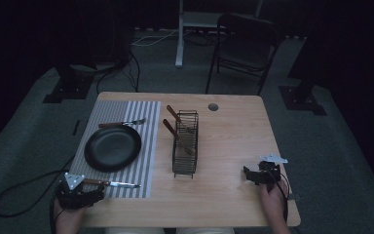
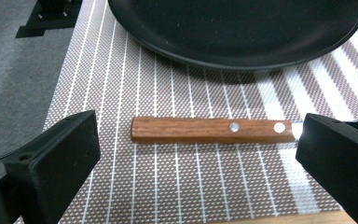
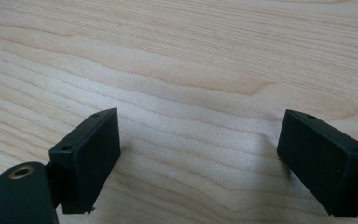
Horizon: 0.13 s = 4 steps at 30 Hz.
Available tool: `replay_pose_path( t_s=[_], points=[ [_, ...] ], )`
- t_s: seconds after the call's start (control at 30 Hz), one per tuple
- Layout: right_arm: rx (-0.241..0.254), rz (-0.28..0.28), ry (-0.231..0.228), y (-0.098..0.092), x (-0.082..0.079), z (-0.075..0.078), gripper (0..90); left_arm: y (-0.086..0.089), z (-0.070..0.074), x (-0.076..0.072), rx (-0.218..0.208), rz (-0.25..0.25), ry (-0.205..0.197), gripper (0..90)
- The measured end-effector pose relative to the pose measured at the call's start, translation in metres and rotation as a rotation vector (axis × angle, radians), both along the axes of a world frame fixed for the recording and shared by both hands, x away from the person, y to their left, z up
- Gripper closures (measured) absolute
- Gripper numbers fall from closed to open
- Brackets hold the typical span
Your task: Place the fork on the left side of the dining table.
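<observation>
Two wooden-handled utensils (image 1: 179,127) in wire basket (image 1: 185,144); black plate (image 1: 112,147) bare; both grippers wide, empty-jawed.

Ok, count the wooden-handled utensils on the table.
4: a fork on the placemat beyond the plate, a knife on it before the plate, two in the wire caddy. More could be hidden inside.

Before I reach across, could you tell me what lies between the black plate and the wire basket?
In the high view, just the striped placemat's right edge and bare wooden table separate the black plate from the wire basket.
</observation>
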State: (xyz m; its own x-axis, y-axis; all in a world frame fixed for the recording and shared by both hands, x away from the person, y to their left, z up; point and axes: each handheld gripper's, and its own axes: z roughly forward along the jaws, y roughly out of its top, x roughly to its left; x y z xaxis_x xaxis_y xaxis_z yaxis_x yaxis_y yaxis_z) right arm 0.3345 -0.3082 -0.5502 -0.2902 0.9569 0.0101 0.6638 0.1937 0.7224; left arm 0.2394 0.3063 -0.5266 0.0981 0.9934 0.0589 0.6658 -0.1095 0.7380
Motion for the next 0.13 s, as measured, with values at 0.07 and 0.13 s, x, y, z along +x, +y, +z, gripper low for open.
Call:
replay_pose_path(
  t_s=[0.07,0.13],
  points=[
    [0.000,0.000,0.000,0.0000,0.0000,0.0000,12.9,0.0000,-0.0010,0.0002,0.008,0.004,0.005,0.0],
    [0.000,0.000,0.000,0.0000,0.0001,0.0000,12.9,0.0007,-0.0015,0.0002,-0.001,0.002,0.011,0.0]
  ],
)
